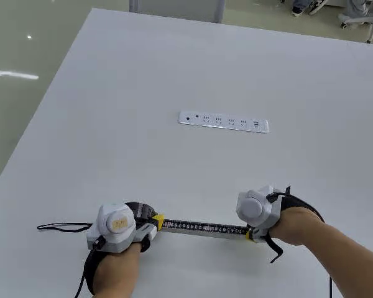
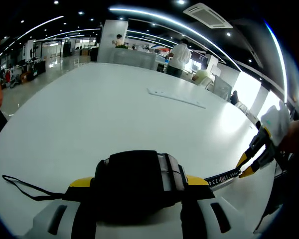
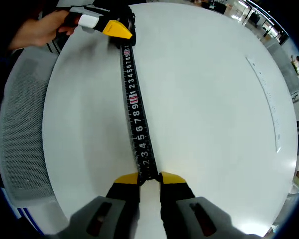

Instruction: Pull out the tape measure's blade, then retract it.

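Note:
A black tape measure case (image 1: 140,213) (image 2: 137,181) lies near the front edge of the white table, and my left gripper (image 1: 150,226) (image 2: 139,181) is shut on it. Its black blade (image 1: 202,228) (image 3: 137,117) with white numbers runs flat along the table to the right. My right gripper (image 1: 251,234) (image 3: 149,178) is shut on the blade's end, yellow fingertips (image 3: 125,179) pinching the hook. In the left gripper view the right gripper (image 2: 254,157) holds the blade (image 2: 223,177) at far right. In the right gripper view the left gripper (image 3: 112,27) sits at the top.
A white power strip (image 1: 224,121) (image 2: 177,98) (image 3: 266,102) lies flat in the middle of the table. The case's black wrist strap (image 1: 62,227) (image 2: 25,188) trails left. A person in white (image 2: 179,57) stands beyond the table's far end. A grey mesh surface (image 3: 17,129) lies beside the table.

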A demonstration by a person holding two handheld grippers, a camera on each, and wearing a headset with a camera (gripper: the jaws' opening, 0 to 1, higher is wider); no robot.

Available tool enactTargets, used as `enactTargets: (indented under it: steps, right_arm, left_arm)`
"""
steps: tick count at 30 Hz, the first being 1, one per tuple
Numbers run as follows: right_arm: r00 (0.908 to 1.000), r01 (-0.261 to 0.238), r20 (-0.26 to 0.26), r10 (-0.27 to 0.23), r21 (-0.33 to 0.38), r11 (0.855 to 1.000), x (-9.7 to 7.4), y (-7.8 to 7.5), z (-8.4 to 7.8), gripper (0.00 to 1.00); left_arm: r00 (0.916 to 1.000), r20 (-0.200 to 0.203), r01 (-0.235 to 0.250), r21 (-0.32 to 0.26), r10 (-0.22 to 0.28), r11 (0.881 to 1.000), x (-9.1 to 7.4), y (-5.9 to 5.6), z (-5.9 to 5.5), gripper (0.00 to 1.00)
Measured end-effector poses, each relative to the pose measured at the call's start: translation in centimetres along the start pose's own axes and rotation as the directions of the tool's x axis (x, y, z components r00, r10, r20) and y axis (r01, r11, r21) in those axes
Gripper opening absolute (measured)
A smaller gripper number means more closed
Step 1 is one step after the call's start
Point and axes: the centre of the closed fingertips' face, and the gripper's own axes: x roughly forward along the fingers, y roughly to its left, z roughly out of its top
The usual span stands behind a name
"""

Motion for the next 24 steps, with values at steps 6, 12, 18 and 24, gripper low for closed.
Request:
enactTargets:
  steps: [6,12,18,24]
  right_arm:
    - [1.0,0.001,0.0,-0.001,-0.007,1.0,0.0,-0.1,0.0,0.14]
    - [0.9995,-0.011,0.031,0.012,-0.047,0.999,0.1,0.0,0.6,0.14]
    - [0.9994,-0.013,0.032,0.015,-0.041,0.999,0.4,0.1,1.1,0.14]
    - [0.999,-0.016,0.04,0.018,-0.033,0.999,0.3,0.3,1.4,0.14]
  left_arm:
    - [1.0,0.0,0.001,-0.002,-0.001,1.0,0.0,0.0,0.0,0.65]
    - [0.9992,-0.011,0.037,-0.004,-0.037,0.999,-0.2,-0.1,0.0,0.65]
    - [0.9994,-0.008,0.033,-0.001,-0.033,0.999,-0.2,-0.1,0.0,0.65]
    - [0.9992,-0.01,0.039,0.0,-0.039,0.999,-0.2,-0.1,-0.1,0.65]
